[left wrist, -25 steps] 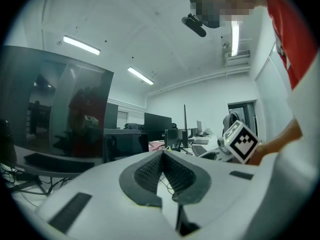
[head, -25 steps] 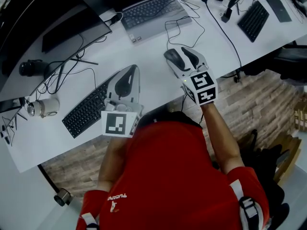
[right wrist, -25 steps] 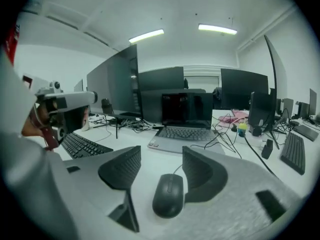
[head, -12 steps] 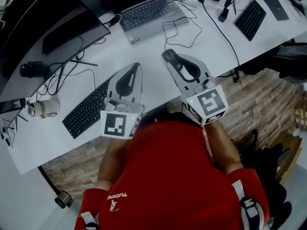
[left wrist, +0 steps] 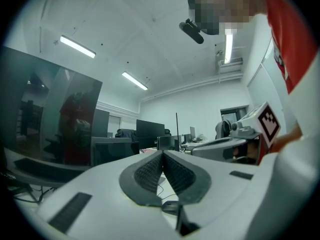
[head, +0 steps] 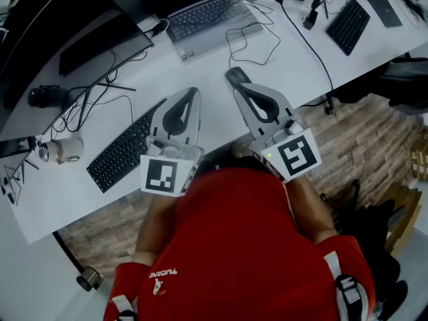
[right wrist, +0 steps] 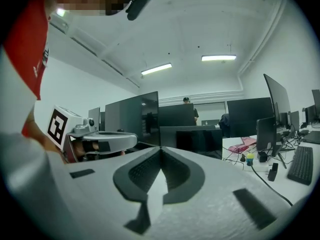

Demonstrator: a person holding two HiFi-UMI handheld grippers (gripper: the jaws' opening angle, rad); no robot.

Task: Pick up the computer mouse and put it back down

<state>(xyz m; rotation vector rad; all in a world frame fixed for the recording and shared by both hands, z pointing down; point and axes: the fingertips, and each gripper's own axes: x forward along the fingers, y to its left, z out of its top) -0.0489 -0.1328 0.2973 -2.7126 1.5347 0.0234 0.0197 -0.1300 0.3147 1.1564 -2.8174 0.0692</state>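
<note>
The mouse (head: 233,75) is down on the white desk (head: 217,122), just above the middle of the head view. It shows as a dark oval right at the tip of the right gripper (head: 239,87). Only its far end can be seen, because the gripper covers the nearer part. What shows suggests its long axis runs from upper left to lower right, roughly in line with the gripper. The far end points towards the top of the frame and the laptop (head: 210,15). A thin black cable (head: 231,45) loops off from that end towards the laptop.

The right gripper's jaws have just been closing and now meet. In the right gripper view (right wrist: 161,150) the dark ribbed pads come together at the tip, with nothing between them. From overhead I can't say whether the tip touches the mouse.

The left gripper (head: 194,93) sits to the left of the right one, well apart from the mouse. Its jaws are closed too and grip nothing, and the left gripper view (left wrist: 162,154) shows the pads meeting at the point. Its body lies over the right end of a black keyboard (head: 120,156), which slants up from the lower left.

The person's red shirt (head: 227,246) fills the bottom of the head view.
</note>
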